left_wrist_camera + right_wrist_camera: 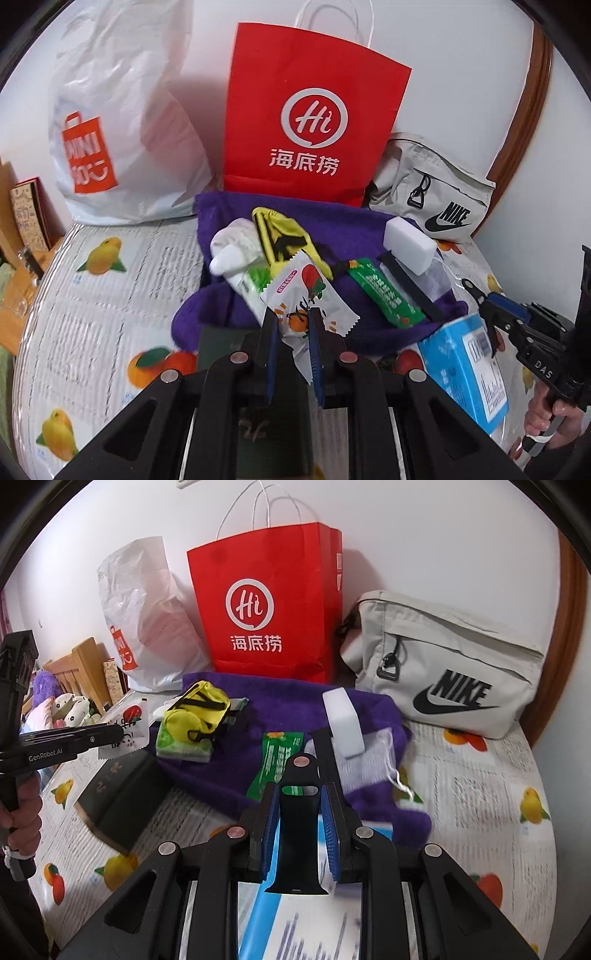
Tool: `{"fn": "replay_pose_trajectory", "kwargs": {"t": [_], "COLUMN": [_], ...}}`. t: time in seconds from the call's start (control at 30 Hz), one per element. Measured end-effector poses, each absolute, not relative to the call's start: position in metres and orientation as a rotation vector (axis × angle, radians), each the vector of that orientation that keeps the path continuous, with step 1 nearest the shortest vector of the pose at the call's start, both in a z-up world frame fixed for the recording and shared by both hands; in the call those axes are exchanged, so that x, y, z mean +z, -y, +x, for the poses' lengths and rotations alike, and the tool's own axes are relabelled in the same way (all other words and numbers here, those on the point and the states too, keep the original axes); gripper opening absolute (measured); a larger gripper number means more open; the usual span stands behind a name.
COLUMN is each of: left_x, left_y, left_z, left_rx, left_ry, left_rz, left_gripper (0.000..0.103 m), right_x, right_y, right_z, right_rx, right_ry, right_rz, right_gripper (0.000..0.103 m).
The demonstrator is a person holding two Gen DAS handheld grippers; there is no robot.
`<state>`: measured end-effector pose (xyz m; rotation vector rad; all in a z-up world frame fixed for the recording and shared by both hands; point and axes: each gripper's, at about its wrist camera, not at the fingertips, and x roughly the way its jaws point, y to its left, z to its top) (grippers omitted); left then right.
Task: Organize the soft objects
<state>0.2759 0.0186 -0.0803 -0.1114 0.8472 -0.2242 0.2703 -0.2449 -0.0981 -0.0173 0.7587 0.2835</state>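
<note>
Left gripper pinches the snack packet above the purple towel; right gripper clamps the black strap. Keep both 2 grips firm toward the red bag.

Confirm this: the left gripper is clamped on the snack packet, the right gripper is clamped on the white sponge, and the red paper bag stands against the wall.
One thing is wrong. The right gripper is clamped on a black strap, not the white sponge, which lies on the purple towel; the right wrist view shows it. The left gripper does grip the snack packet, and the red paper bag stands against the wall.
</note>
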Motion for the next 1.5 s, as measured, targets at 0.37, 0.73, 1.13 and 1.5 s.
{"fn": "replay_pose_trajectory", "kwargs": {"t": [0.37, 0.73, 1.13, 1.5], "left_x": [-0.082, -0.101, -0.112, -0.098], "left_y": [0.0, 0.008, 0.005, 0.003], "left_z": [0.328, 0.374, 0.387, 0.376], "left_rx": [-0.243, -0.247, -0.262, -0.241], "left_ry": [-0.889, -0.985, -1.03, -1.013], "left_rz": [-0.11, -0.11, -0.132, -0.125], "left_gripper": [0.015, 0.019, 0.027, 0.058], "right_x": [-0.112, -0.134, -0.142, -0.134], "right_y": [0.236, 0.223, 0.214, 0.22], "right_z": [0.328, 0.364, 0.373, 0.361], "right_rx": [0.309, 0.325, 0.344, 0.324], "right_ry": [-0.81, -0.905, -0.946, -0.936], "right_rz": [-0.005, 0.003, -0.026, -0.016], "right_gripper": [0.024, 0.022, 0.018, 0.018]}}
